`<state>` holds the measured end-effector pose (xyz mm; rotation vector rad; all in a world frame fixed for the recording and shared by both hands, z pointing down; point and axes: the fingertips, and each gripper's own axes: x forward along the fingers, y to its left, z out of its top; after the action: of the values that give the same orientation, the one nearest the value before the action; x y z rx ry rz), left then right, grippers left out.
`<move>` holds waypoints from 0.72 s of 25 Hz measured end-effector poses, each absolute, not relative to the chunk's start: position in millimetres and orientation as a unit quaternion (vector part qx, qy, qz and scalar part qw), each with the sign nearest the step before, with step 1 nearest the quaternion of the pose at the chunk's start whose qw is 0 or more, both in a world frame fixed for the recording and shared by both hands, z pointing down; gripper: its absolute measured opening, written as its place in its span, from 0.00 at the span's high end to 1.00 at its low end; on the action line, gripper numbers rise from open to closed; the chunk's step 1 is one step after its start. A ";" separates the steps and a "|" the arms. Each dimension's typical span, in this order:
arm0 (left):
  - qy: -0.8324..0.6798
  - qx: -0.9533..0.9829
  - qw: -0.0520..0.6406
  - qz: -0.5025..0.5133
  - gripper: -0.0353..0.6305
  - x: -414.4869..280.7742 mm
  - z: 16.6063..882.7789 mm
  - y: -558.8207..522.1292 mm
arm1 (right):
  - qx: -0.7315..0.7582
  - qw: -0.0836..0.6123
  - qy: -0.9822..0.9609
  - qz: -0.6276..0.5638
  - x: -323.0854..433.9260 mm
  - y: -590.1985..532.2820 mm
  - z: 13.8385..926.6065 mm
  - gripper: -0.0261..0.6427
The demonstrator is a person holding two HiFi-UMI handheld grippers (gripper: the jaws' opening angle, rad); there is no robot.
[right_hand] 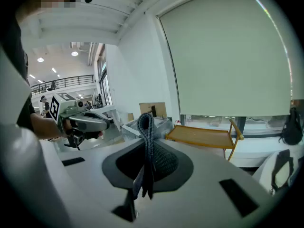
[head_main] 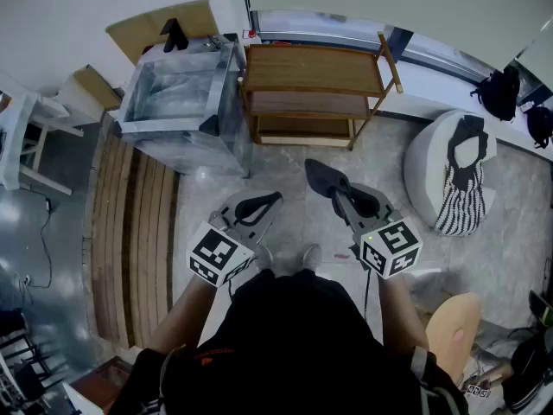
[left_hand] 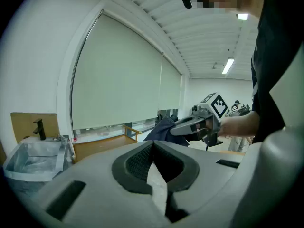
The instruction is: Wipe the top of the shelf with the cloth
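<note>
Two grippers are out in front of me, and only one has work to do. My right gripper [head_main: 339, 190] is clamped on the dark cloth [head_main: 321, 176], which sticks out past the jaw tips in a folded loop with the loose ends trailing back between the jaws. My left gripper [head_main: 257, 206] is pinched together at the tips with nothing in it. The wooden shelf [head_main: 311, 67] stands well ahead of me against the wall, its top board bare, just beside a clear plastic bin [head_main: 181, 93]. Neither gripper is near it, so I judge the step in hand is the approach, with no wiping begun.

To do it well, I should step in until the top board is under my right gripper. Then I should tip the gripper down so the cloth's broad fold lies flat on the wood rather than only its edge. The grip should be kept tight, since drag on the wood could pull the cloth free. Long overlapping passes from one end to the other would suit, slowing near the raised rail at the right end. My left gripper should stay clear.
</note>
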<state>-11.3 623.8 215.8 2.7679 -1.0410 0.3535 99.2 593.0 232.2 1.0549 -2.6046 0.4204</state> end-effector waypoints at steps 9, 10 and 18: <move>-0.345 0.927 0.084 0.122 0.91 -14.9 220.8 620.8 | 0.357 0.147 -0.911 0.147 92.1 589.4 231.8 0.91; -0.345 0.927 0.084 0.123 0.91 -15.1 221.1 620.6 | 0.357 0.142 -0.911 0.147 92.4 589.0 230.6 0.91; -0.334 0.929 0.086 0.137 0.91 -7.7 230.2 619.3 | 0.336 0.102 -0.925 0.143 108.5 586.2 222.6 0.91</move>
<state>-7.7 619.3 230.2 2.7672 -0.9942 0.4096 108.5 586.2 222.6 0.9914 -2.7312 0.4235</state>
